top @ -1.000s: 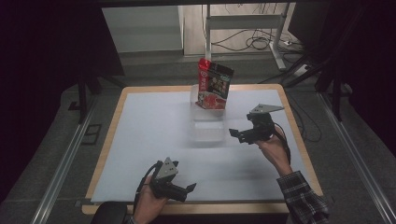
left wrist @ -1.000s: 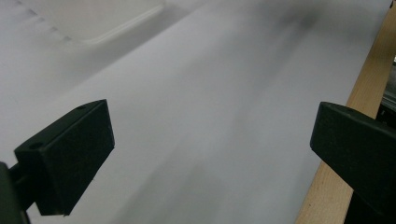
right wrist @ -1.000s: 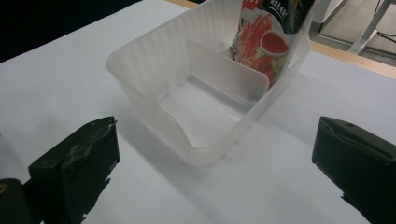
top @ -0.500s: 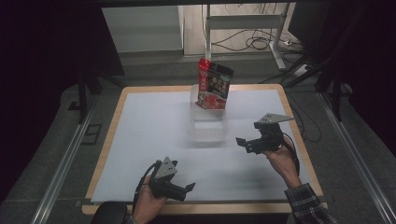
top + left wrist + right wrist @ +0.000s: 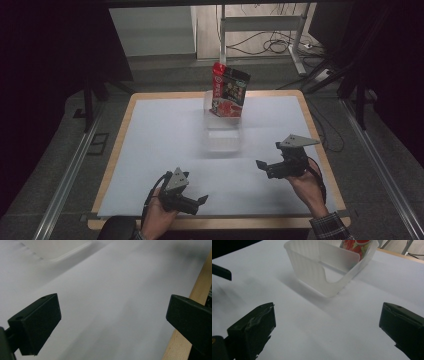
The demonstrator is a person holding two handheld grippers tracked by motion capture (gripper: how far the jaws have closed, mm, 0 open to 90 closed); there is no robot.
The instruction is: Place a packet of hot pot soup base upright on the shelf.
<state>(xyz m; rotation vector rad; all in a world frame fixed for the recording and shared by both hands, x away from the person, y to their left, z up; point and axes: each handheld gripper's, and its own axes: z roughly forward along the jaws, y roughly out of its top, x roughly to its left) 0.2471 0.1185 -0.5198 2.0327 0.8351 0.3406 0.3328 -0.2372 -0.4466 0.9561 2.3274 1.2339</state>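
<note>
White covers pretty much the whole table [image 5: 150, 150], wooden rim around it, and the clear plastic bin [image 5: 223, 132] sits just above centre of the high view, with a red-and-black carton [image 5: 229, 92] standing in its far end, tilted a bit, and the near part looks empty. Both tongs are well short of it: the right gripper [image 5: 266, 167] hovers at lower right of the bin with its jaws spread wide and nothing between them, and in its own view the bin [image 5: 329, 267] is straight ahead at the top of the frame. Smaller detail, the left gripper [image 5: 200, 202] is down at the bottom left near the table's front edge, jaws also wide apart and empty.
</note>
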